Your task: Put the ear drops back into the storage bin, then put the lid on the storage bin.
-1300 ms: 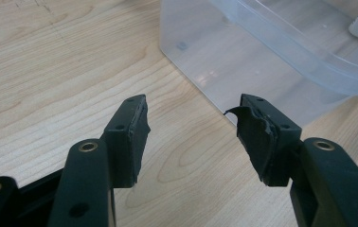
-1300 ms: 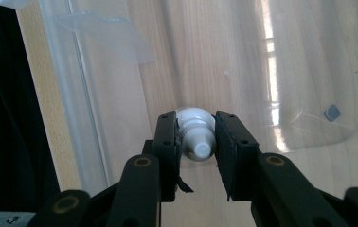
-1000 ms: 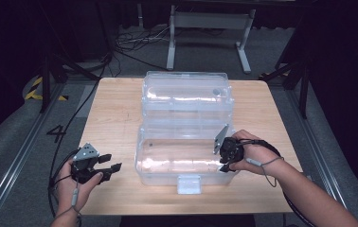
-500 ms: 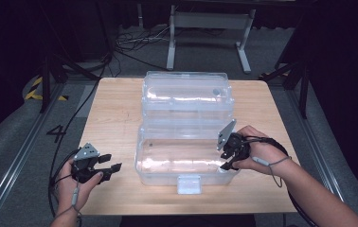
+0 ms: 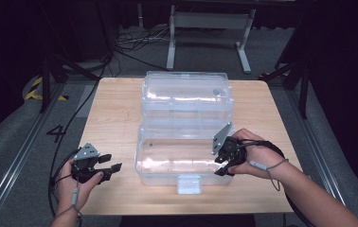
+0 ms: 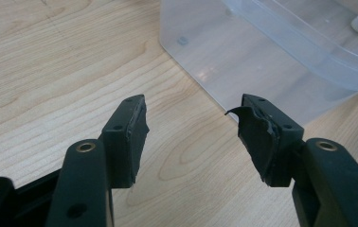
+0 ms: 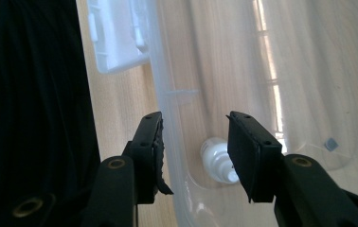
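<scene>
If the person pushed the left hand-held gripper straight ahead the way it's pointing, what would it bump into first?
Most likely the clear plastic box. The left hand-held gripper points over bare wooden table toward the box's near corner and side wall, its jaws open with nothing between them. Depth is hard to judge, so it might only graze the corner.

A light wooden table (image 5: 115,109) stands on grey carpet (image 5: 16,137) in a dim room. Beyond its far edge a white metal frame (image 5: 205,21) rests on the floor among loose black cables (image 5: 129,40). Yellow-and-black tape (image 5: 35,87) marks the floor off the far left corner, a metal rail (image 5: 11,175) along the left edge
</scene>
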A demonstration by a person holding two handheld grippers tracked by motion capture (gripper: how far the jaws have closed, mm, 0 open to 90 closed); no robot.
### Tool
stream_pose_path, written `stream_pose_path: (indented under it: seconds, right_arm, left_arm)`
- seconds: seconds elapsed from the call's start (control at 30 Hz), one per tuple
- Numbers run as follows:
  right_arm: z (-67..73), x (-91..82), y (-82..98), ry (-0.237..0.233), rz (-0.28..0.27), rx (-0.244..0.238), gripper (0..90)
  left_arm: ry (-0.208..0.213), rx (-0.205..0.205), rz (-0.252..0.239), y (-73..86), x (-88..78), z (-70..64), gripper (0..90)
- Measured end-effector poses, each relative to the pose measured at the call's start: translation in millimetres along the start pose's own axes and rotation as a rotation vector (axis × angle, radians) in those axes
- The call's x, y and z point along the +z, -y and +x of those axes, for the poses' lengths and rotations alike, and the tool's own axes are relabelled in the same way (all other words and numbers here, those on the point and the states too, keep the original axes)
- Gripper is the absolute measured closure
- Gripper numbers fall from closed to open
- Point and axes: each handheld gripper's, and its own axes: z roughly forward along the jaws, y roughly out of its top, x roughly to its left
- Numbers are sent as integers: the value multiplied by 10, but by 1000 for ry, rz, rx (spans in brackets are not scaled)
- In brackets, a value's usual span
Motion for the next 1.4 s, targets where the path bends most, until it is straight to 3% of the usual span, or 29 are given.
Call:
stream_pose_path:
  seconds: [0.3, 0.6, 0.83, 1.0, 1.13, 1.27, 1.33, 1.4]
  right_arm:
    - [48, 135, -33, -31, 31, 1, 574]
    - [50, 341, -21, -34, 74, -8, 675]
    - [68, 468, -15, -35, 107, -40, 767]
    - [82, 482, -9, -34, 104, -52, 810]
    - [112, 480, -11, -15, 105, -55, 822]
    - [117, 481, -12, 1, 107, -69, 824]
    - [116, 482, -8, -1, 103, -65, 823]
    - [117, 482, -5, -6, 98, -59, 823]
  left_arm:
    - [5, 2, -3, -6, -6, -5, 435]
    - [17, -10, -9, -26, 9, 3, 410]
    - [46, -33, -20, -121, 57, 19, 333]
    - [59, -17, -47, -186, 49, 14, 293]
    - [46, 4, -58, -261, 24, 15, 288]
    - [32, 52, -58, -365, -17, -14, 313]
    - [33, 92, -33, -434, -35, -30, 333]
    - [32, 102, -22, -503, -46, -34, 337]
